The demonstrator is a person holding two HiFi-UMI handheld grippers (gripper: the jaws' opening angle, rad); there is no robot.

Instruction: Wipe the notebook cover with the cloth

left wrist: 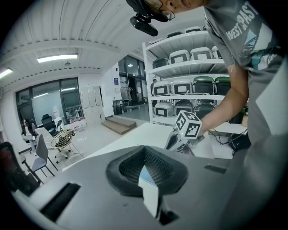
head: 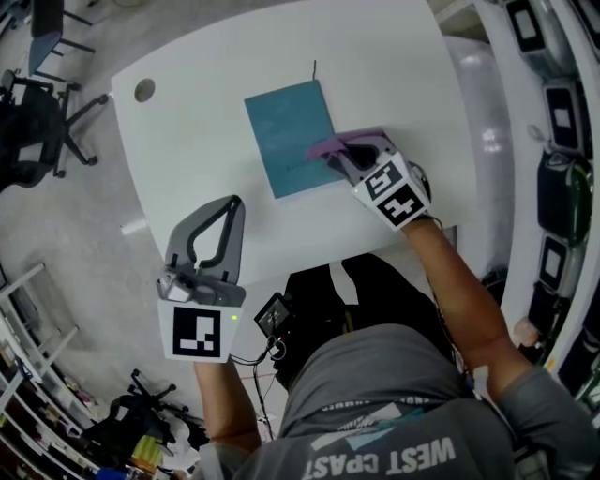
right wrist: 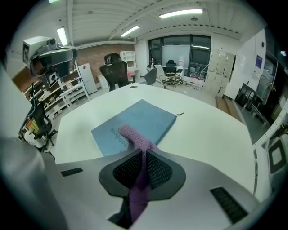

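Room: round-cornered white table (head: 187,150) on a grey floor (head: 66,234), black office chair (head: 37,122) nearby, white shelving (left wrist: 148,90) loaded with cases, brick wall (right wrist: 96,49), large dark-framed windows (right wrist: 184,47), lit ceiling strip lights (left wrist: 56,57).

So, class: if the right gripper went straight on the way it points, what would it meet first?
Probably the notebook cover, through the cloth the right gripper holds; depth is hard to judge.

Bright, even light from ceiling strips (right wrist: 180,13) high above the right tool (right wrist: 143,152) washes the white bench (right wrist: 207,130) beneath it to a near glare with faint shadows, and every view bends strongly toward its edges, the tool views darkening there.
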